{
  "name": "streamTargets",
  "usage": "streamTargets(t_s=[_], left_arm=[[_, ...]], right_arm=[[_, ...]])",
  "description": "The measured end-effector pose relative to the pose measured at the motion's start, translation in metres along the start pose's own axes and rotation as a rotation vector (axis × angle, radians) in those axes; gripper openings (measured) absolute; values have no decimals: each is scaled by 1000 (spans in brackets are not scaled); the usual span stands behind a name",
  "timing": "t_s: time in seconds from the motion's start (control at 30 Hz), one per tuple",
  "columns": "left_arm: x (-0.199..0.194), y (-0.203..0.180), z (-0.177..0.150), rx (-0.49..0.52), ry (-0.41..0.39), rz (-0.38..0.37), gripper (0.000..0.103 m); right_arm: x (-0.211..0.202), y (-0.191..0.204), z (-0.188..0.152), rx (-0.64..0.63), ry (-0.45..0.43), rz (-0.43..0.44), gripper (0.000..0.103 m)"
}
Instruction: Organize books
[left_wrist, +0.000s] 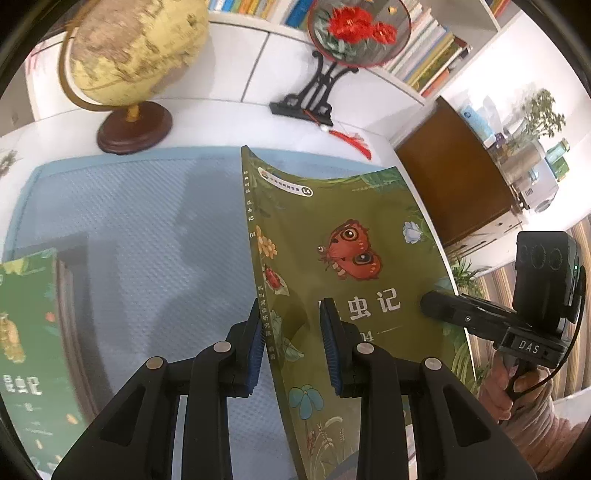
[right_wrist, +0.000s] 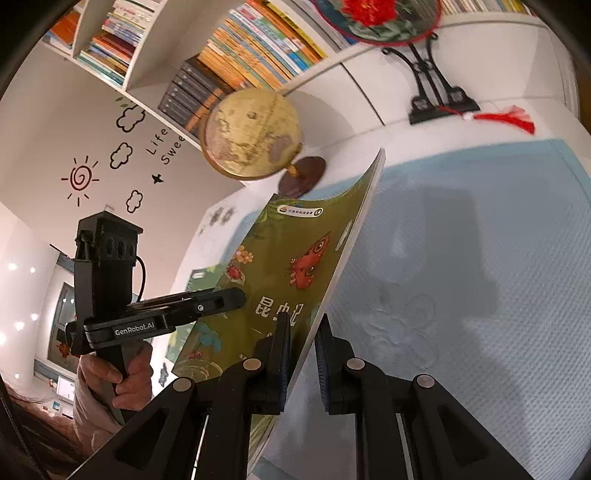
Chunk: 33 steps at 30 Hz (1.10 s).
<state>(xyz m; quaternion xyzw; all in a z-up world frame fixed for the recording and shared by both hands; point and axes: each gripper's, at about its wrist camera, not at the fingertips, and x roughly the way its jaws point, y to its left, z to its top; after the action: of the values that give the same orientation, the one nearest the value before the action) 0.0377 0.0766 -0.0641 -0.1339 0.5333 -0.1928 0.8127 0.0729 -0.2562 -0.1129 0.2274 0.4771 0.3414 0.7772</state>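
Note:
An olive-green book with a red butterfly on its cover is held upright on edge above the blue mat. My left gripper straddles its spine; the left pad touches the spine and the right pad stands slightly off the cover. My right gripper straddles the book's page edge, with small gaps at its pads. Each gripper shows in the other view, the right one and the left one. A second green book lies flat at the mat's left.
A globe on a wooden base stands at the back left. A round embroidered fan on a black stand with a red tassel stands at the back. Filled bookshelves line the wall. A brown cabinet is at the right.

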Motion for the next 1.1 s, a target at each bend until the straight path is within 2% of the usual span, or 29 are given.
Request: streamTargets(t_s=[0.27,0.47,0.83,1.1], left_arm=[[-41,15,-4,-19,-15,23,25],[-70,43,-9,-56,-29,41,25],[-115,112,-23,-124,-68,94,25],[-136,160,-36,-182,-90,114,25]], right_arm=[[-3,53,16,-50,-16,11,13],[9,93,23,-85,-9,39,13],[73,160,30,-149,66,85,14],[120,191,31,-152,127,130,15]])
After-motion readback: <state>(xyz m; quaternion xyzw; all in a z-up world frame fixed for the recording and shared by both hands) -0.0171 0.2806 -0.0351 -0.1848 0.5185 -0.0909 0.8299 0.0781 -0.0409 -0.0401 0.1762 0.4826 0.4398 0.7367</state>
